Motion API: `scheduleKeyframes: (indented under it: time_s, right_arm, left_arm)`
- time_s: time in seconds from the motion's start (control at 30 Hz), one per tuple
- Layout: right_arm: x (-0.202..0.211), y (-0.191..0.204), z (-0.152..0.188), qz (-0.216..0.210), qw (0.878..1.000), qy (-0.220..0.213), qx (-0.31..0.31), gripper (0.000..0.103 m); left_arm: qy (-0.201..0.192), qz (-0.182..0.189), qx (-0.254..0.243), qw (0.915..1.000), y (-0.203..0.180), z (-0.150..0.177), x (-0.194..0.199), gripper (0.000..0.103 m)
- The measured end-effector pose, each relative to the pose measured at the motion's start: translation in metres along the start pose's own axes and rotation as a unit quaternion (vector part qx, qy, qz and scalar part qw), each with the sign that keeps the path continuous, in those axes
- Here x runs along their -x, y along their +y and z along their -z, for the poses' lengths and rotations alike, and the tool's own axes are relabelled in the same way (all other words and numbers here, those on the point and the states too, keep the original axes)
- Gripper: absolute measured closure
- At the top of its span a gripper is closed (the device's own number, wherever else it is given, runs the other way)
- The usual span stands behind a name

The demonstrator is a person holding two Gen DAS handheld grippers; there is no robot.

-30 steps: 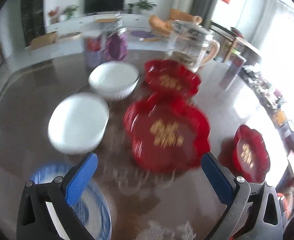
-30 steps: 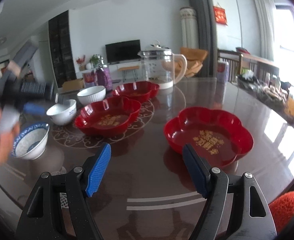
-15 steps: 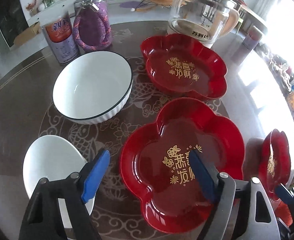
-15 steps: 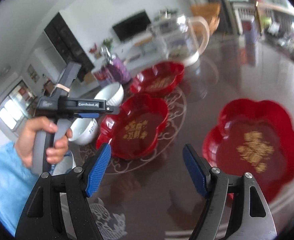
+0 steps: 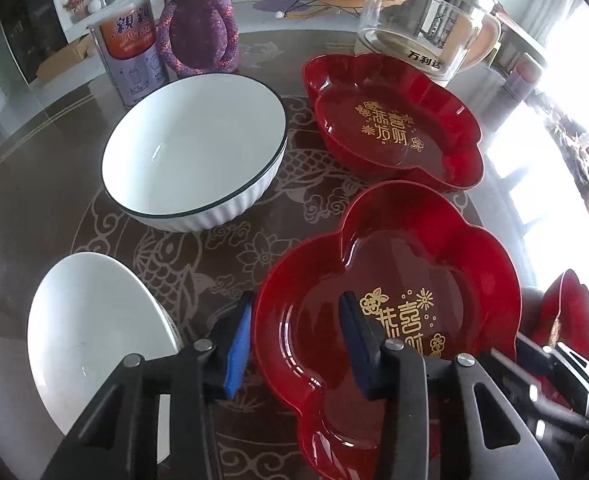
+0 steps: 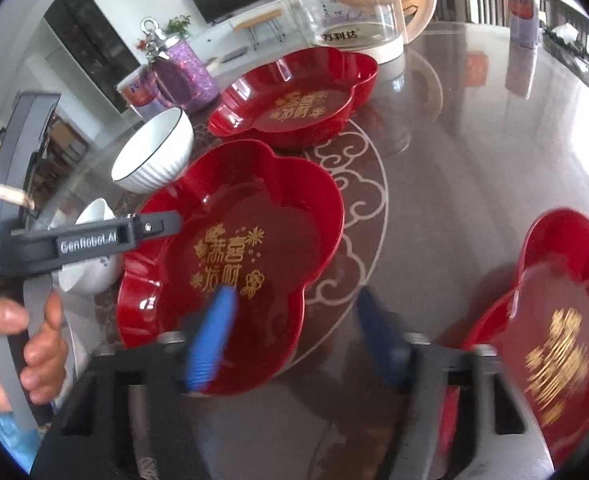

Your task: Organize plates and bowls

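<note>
1. Where the left gripper (image 5: 296,344) straddles the near rim of the nearest red flower-shaped plate (image 5: 398,304), its jaws are part open, one blue pad outside the wall and one inside over the plate's floor; neither pad is clearly pressing the rim.
2. Over the same plate's edge the right gripper (image 6: 294,340) hangs with jaws wide apart, gripping nothing; its pads are blurred.
3. Just left of that plate sits a small white bowl (image 5: 94,332), partly hidden by the left gripper's frame.
4. Beyond it stands a ribbed white bowl (image 5: 194,152) with a dark rim.
5. A second red plate (image 5: 394,128) lies behind the first, nearly touching it.
6. A third red plate (image 6: 554,328) sits well apart on the right.
7. Farther back on the brown patterned table (image 6: 474,140) stand a glass kettle (image 5: 426,20), a purple jar (image 5: 198,28) and a tin can (image 5: 130,60).
</note>
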State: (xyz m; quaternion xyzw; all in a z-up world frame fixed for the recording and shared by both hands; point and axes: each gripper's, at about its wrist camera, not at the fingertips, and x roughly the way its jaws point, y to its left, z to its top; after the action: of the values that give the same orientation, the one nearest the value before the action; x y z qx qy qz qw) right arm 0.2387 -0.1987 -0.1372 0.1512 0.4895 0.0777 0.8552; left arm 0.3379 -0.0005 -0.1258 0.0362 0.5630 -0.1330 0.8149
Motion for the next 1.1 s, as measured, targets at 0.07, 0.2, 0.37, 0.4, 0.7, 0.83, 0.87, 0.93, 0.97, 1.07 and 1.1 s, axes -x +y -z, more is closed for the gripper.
scheduleKeyframes:
  time_s: [0.07,0.2,0.37,0.4,0.7,0.83,0.87,0.93,0.97,1.07,1.1]
  right_arm:
    - [-0.002,0.001,-0.004,0.012,1.000,0.001,0.008,0.077]
    - [-0.007,0.001,-0.011,0.019,1.000,0.003,0.022,0.076]
    - [-0.008,0.004,-0.018,0.021,0.998,0.019,0.047,0.088]
    - [-0.002,0.002,-0.019,0.013,0.999,0.010,0.042,0.089]
    - [0.097,-0.023,-0.017,-0.033,0.998,-0.043,0.021,0.089]
    - [0.136,-0.055,-0.003,-0.018,0.998,-0.057,0.009,0.089]
    - [0.146,-0.068,0.003,-0.007,0.998,-0.061,0.003,0.089]
    - [0.157,-0.089,0.011,0.011,0.998,-0.063,-0.011,0.089]
    - [0.160,-0.099,0.015,0.019,0.998,-0.064,-0.019,0.089]
    - [0.164,-0.126,0.022,0.046,0.996,-0.067,-0.036,0.088]
    - [0.166,-0.132,0.024,0.052,0.996,-0.068,-0.037,0.088]
  left_arm:
    - [0.001,0.005,0.002,1.0000,0.000,0.001,0.000,0.062]
    - [-0.001,0.007,0.005,1.0000,-0.001,0.003,0.002,0.062]
    - [-0.011,-0.002,0.021,0.9997,0.000,0.009,0.015,0.063]
    - [-0.017,0.006,0.025,0.9995,0.000,0.010,0.022,0.063]
    - [-0.089,0.045,-0.003,0.9950,-0.053,0.024,0.110,0.063]
    - [-0.094,0.085,-0.032,0.9915,-0.101,0.039,0.123,0.063]
    - [-0.092,0.091,-0.043,0.9907,-0.118,0.047,0.122,0.063]
    - [-0.087,0.092,-0.061,0.9901,-0.142,0.055,0.115,0.063]
    - [-0.080,0.092,-0.070,0.9900,-0.157,0.063,0.108,0.063]
    - [-0.060,0.094,-0.086,0.9901,-0.185,0.082,0.088,0.061]
    - [-0.056,0.094,-0.087,0.9902,-0.191,0.084,0.085,0.061]
